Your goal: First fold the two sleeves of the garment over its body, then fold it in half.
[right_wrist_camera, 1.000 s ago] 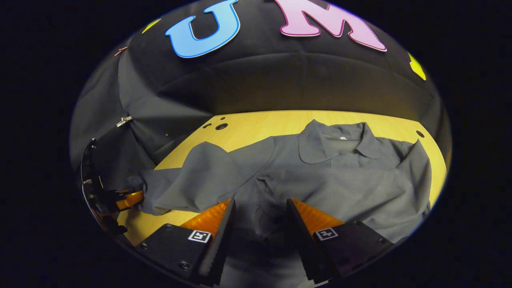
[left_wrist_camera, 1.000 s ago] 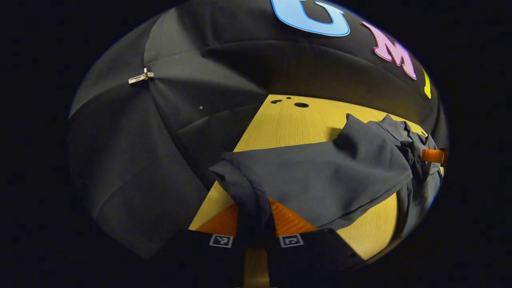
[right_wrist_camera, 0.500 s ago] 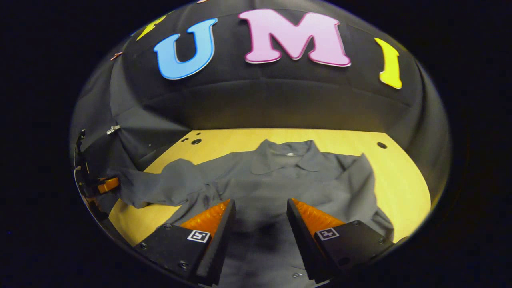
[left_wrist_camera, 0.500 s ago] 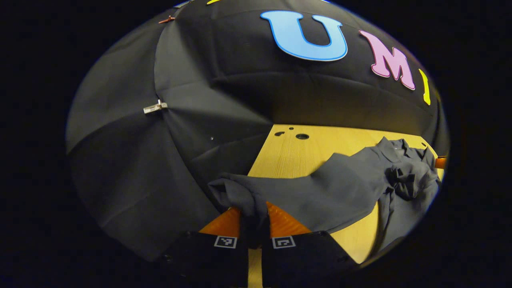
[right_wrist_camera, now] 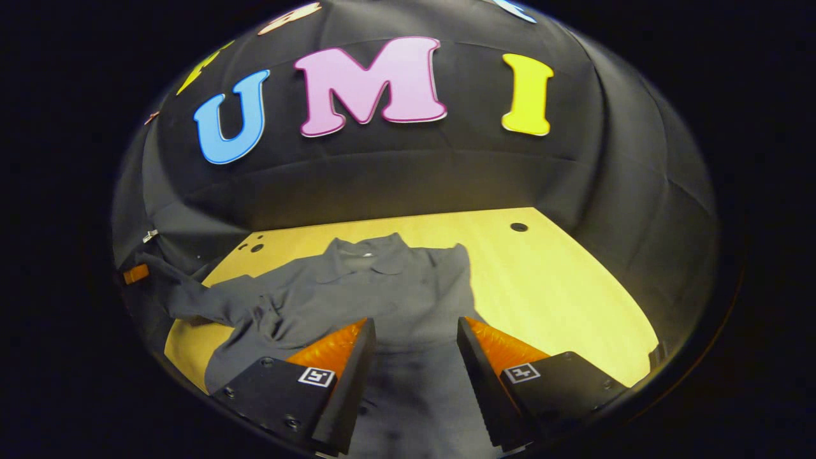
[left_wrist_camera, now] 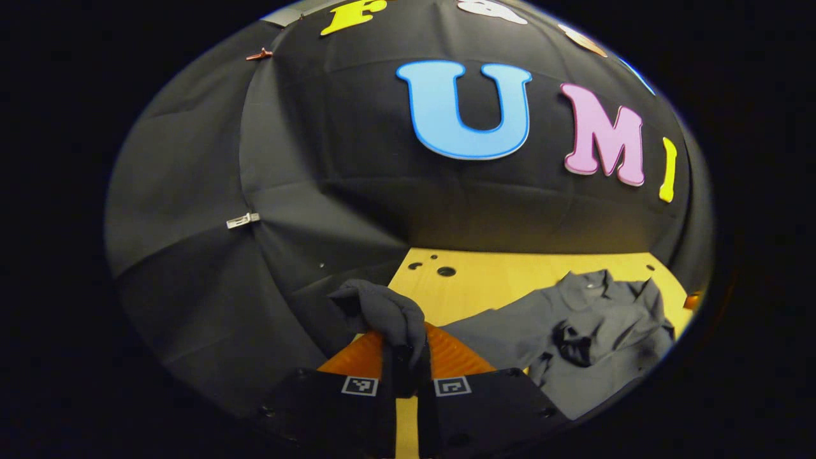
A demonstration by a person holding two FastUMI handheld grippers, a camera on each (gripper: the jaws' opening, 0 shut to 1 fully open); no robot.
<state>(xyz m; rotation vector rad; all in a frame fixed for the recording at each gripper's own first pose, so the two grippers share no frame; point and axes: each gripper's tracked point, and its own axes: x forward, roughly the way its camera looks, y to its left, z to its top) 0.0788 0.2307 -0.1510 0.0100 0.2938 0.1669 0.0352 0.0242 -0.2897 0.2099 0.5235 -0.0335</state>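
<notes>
A: Where was the shirt (right_wrist_camera: pixel 389 299)?

B: Flat on the table (right_wrist_camera: pixel 548 280), collar (right_wrist_camera: pixel 360 258) toward the far wall. Most of its body lay on the left half of the table in the right gripper view, with bare wood to its right.

A: And the left gripper (left_wrist_camera: pixel 406 357)?

B: Its fingers were pressed together on the sleeve cuff (left_wrist_camera: pixel 382 312). The cloth bunched up over the fingertips, lifted above the table's left edge. From there the sleeve (left_wrist_camera: pixel 497 328) ran right to the rest of the garment.

A: Could you see that from the other side?

B: Yes. In the right gripper view the sleeve stretched out to the far left, raised off the wood, and a bit of the left gripper showed at the edge just beside it.

A: The right gripper (right_wrist_camera: pixel 414 347)?

B: Fingers apart, holding nothing. It hung above the shirt's near part, with grey cloth visible between the two fingers; I could not tell whether they touched it.
</notes>
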